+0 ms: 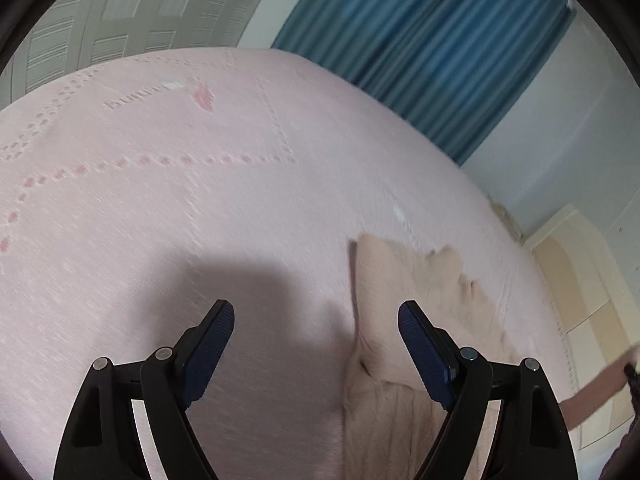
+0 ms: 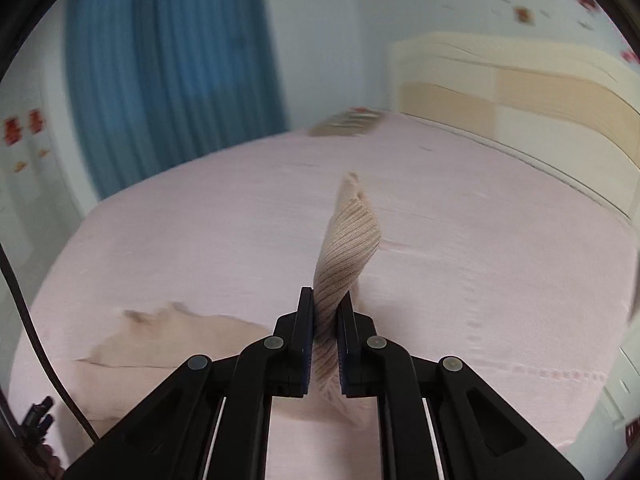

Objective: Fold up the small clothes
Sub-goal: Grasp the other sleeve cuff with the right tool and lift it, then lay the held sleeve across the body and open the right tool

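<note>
So the folding has barely got going, as far as I can tell. The right gripper (image 2: pixel 325 312) is clamped down on a ribbed beige strip of the garment (image 2: pixel 344 256), looks like a sleeve or an edge of a little knit top. That pinched bit sticks up and forward from between the fingers, twisting as it goes. The rest of the same beige knit lies flat on the pink bedspread (image 2: pixel 480 240), down and to the left of the right gripper.

The left gripper (image 1: pixel 316 320) is spread wide with nothing in it, hovering over the bedspread. From its camera the garment (image 1: pixel 400 288) sits just ahead and off to its right side, partly behind the right-hand finger, with one creased fold line near the fingertip. Pretty blurry over there, so I can't say how neat that crease is or whether it's a real fold or just a rumple.

My read: one end is lifted, nothing is stacked or squared up yet. Most of the job is left: laying that lifted bit over the body, smoothing it, then folding the other way. The left side will probably need to pin or grab the flat part.

There's something dark and patterned further up the bed past the right gripper; too smeared to name.
</note>
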Tool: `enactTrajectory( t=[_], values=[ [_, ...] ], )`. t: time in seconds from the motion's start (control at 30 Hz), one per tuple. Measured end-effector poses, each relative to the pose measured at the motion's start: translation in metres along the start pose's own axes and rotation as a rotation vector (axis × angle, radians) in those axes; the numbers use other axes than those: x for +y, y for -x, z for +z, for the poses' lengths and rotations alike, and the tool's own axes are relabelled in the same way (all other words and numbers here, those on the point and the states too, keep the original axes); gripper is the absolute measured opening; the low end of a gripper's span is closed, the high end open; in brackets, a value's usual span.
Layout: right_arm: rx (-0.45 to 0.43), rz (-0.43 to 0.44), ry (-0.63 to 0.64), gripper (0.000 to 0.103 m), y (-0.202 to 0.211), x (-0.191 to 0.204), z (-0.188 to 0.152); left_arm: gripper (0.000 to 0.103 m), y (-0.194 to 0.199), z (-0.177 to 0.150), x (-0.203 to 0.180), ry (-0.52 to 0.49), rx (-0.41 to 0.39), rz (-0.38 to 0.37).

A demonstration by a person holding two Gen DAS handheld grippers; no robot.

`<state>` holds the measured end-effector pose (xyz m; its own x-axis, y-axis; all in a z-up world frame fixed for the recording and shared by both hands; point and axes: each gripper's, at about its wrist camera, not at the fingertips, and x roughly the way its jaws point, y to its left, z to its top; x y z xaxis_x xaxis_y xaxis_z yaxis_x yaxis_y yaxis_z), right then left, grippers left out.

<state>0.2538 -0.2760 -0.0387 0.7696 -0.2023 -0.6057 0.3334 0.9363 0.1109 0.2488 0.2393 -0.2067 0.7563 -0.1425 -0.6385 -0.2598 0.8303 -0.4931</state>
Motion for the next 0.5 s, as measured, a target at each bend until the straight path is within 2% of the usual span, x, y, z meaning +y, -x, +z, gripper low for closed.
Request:
enactTrajectory(
  t=[0.07, 0.2, 0.23, 0.33, 0.4, 0.5],
  values=[
    [-0.006, 0.056, 0.064, 0.01, 0.002, 0.06, 0.002, 0.083, 0.004, 0.006, 0.013, 0.025, -0.001, 0.009],
    [0.003, 0.16, 0.175, 0.01, -0.003, 0.167, -0.01, 0.083, 0.002, 0.011, 0.031, 0.087, 0.036, -0.049],
    [0.02, 0.198, 0.206, 0.01, -0.009, 0.199, -0.019, 0.083, 0.003, 0.012, 0.031, 0.085, 0.034, -0.047],
    [0.085, 0.27, 0.254, 0.01, -0.029, 0.261, -0.043, 0.083, 0.002, 0.015, 0.028, 0.05, 0.028, 0.004],
    [0.119, 0.294, 0.264, 0.01, -0.041, 0.284, -0.058, 0.083, 0.0, 0.016, 0.029, 0.07, 0.034, 0.013],
    [0.166, 0.333, 0.238, 0.011, -0.059, 0.305, -0.082, 0.083, -0.009, 0.016, 0.03, 0.117, 0.08, -0.034]
  ],
)
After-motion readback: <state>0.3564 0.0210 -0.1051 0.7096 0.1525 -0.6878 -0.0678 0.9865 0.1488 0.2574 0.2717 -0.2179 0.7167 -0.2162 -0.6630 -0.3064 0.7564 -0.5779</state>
